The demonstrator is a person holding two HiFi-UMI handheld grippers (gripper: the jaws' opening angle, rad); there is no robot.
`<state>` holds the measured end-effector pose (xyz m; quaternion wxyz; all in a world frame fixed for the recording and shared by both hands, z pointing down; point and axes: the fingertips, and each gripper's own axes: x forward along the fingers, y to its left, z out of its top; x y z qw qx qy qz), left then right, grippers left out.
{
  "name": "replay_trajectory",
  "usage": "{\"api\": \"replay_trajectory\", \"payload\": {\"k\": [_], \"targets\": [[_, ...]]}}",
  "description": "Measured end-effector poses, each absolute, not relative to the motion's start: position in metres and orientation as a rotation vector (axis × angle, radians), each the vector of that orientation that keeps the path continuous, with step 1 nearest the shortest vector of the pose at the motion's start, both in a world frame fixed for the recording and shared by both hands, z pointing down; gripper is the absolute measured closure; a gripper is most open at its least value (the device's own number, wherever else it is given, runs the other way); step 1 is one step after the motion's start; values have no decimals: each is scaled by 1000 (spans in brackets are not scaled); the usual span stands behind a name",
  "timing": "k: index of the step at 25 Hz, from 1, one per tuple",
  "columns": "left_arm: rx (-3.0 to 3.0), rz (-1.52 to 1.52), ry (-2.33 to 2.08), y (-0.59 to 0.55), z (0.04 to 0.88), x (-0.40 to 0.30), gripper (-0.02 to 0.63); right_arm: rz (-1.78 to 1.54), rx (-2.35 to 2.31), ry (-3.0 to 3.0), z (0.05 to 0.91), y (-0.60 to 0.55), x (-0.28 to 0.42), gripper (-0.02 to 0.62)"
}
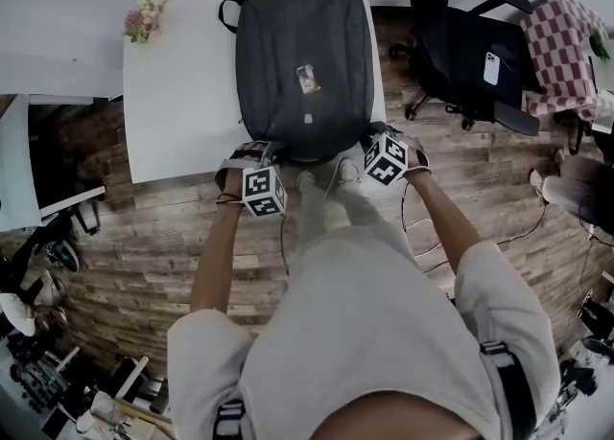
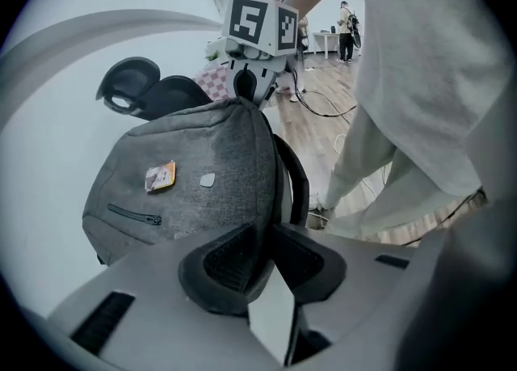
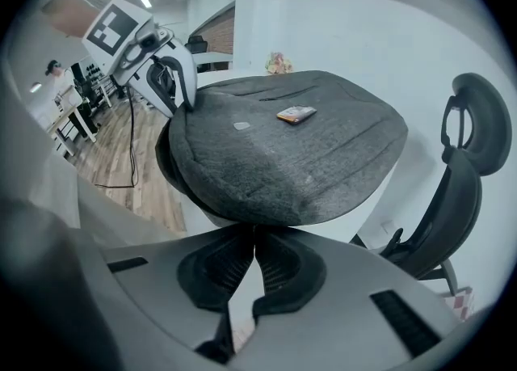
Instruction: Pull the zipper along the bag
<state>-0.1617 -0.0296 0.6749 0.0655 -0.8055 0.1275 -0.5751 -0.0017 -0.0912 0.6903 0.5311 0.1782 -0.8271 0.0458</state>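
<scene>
So the backpack (image 1: 305,64) is lying flat on the white table (image 1: 182,93), with its long axis pointing straight away from the person and its near end hanging right at the table's front edge. Both grippers are working that near end. The left gripper (image 2: 262,260) is sitting at the near-left corner and pinching a fold of the grey fabric rim, which you can see running right in between its pads. The right gripper (image 3: 252,256) is sitting at the near-right corner with its jaws pressed almost fully together, right up against the bag's lower edge. Whatever it's squeezing is too thin to make out, so I'm guessing it's the zipper pull, but I can't confirm that. The two are basically facing each other across the short end, each one showing up in the other's camera with the rim stretching between them. I'm not really seeing the zipper track itself in any view. My read is that the left one is acting as the anchor and the right one is doing the pulling. If so, the travel is going along the rim, either across toward the left gripper or up the right side away from the person, and I can't tell which.
</scene>
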Motion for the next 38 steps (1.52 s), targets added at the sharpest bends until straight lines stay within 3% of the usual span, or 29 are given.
{"api": "replay_trajectory", "payload": {"k": [10,20,38], "targets": [[-2635,-1638,635,-8,667,-107,512,-45,401,-1921,689,-148,13,577],[-2715,-1646,809,-13,667,-100,512,-199,341,-1928,683,-186,-21,577],[-2837,-1667,880,-30,676,-84,512,-270,293,-1947,682,-184,2,577]]}}
